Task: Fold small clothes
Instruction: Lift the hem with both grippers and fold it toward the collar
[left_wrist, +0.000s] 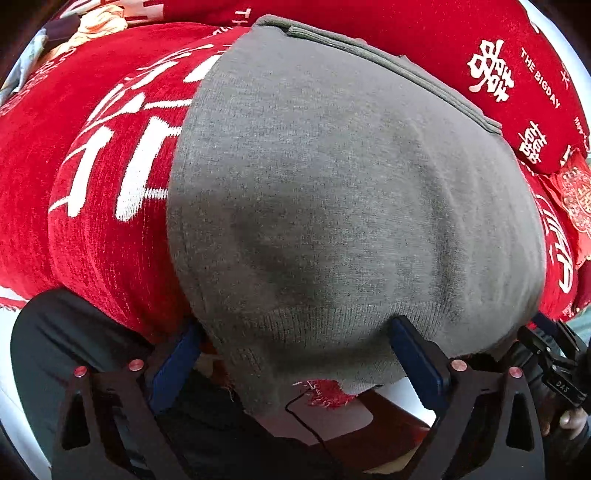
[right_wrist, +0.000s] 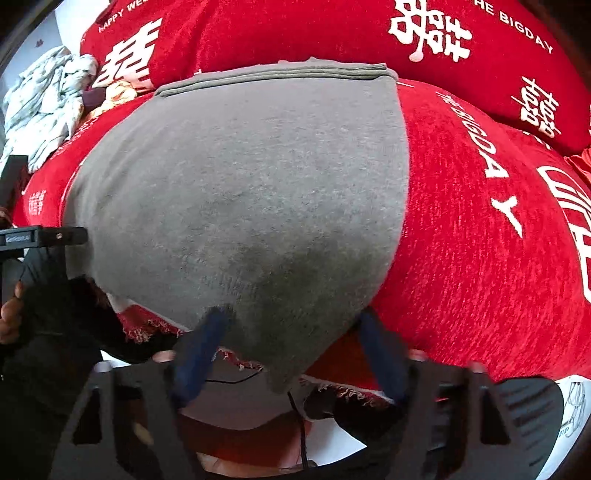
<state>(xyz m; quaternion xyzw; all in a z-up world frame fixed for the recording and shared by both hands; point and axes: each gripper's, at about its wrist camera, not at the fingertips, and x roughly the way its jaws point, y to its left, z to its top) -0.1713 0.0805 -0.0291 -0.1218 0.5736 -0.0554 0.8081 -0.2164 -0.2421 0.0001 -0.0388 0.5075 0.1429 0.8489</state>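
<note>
A grey knit garment (left_wrist: 332, 192) lies spread on a red cover with white lettering (left_wrist: 92, 229), its near hem hanging over the cover's fringed front edge. The left gripper (left_wrist: 295, 354) has its blue-padded fingers (left_wrist: 417, 354) spread wide on either side of that hem, not pinching it. The right gripper (right_wrist: 291, 347) likewise stands apart, its fingers (right_wrist: 199, 350) flanking the hem's hanging corner. A crumpled pale cloth (right_wrist: 44, 107) sits beyond the garment's far left corner.
</note>
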